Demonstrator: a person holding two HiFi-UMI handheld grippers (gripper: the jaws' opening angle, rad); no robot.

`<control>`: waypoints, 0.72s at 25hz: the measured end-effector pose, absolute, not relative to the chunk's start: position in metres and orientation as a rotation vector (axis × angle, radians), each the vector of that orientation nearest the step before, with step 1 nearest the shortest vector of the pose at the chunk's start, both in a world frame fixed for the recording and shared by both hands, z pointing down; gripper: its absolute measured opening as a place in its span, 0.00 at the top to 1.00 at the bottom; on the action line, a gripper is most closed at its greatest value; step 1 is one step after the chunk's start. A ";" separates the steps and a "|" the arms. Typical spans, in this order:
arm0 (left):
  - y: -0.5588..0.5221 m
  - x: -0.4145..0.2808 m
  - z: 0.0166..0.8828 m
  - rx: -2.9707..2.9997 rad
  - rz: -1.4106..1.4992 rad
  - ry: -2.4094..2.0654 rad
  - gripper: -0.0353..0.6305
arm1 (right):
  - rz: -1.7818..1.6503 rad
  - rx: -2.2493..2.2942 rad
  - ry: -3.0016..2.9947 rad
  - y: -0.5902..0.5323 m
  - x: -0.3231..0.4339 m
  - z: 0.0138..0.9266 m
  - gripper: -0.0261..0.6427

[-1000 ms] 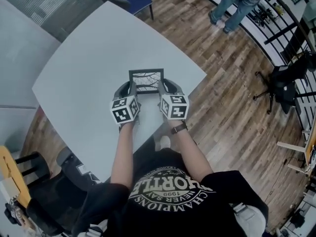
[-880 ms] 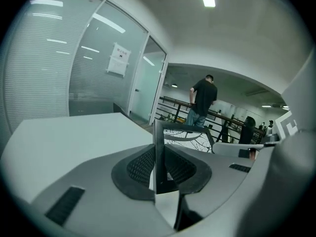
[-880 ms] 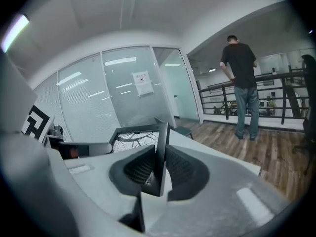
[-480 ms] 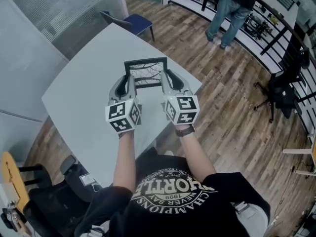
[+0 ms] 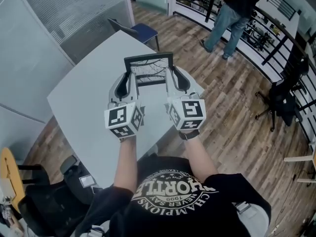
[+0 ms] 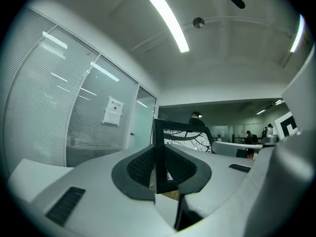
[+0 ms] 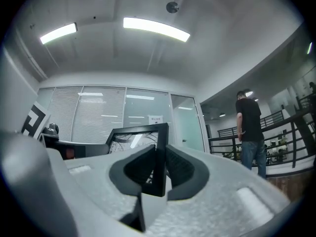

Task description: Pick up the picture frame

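Observation:
The black picture frame [image 5: 148, 69], holding a print of bare branches, hangs in the air above the white table [image 5: 84, 98]. My left gripper [image 5: 129, 81] is shut on the frame's left side bar, which shows edge-on between the pads as the frame [image 6: 159, 154] in the left gripper view. My right gripper [image 5: 170, 78] is shut on the right side bar, seen as the frame [image 7: 160, 157] in the right gripper view. Both grippers point roughly level, and the frame stands upright between them.
A blue chair [image 5: 143, 33] stands at the table's far corner by a glass partition [image 5: 64, 14]. A person [image 5: 236, 11] stands on the wooden floor near a black railing [image 5: 276, 38]. An office chair [image 5: 284, 95] is at the right, and a black chair [image 5: 47, 201] at the lower left.
Both grippers have risen together with the frame, lifting it off the table. The frame has tilted from nearly flat toward upright.

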State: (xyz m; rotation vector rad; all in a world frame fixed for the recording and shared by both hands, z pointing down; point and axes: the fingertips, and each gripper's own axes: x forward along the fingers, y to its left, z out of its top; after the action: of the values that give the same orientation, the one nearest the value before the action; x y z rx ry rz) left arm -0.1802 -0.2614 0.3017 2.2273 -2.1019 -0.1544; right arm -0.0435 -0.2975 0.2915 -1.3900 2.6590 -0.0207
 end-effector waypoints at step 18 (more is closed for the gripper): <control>-0.240 -0.200 0.300 2.229 -0.190 -2.066 0.84 | 0.023 -1.443 2.678 -0.273 -0.063 0.287 0.87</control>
State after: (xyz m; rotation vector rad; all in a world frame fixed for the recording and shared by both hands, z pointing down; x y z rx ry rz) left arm -0.1995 -0.2399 0.3002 2.2287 -2.0658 -0.1900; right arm -0.0628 -0.2731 0.2868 -1.4426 2.6784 0.0228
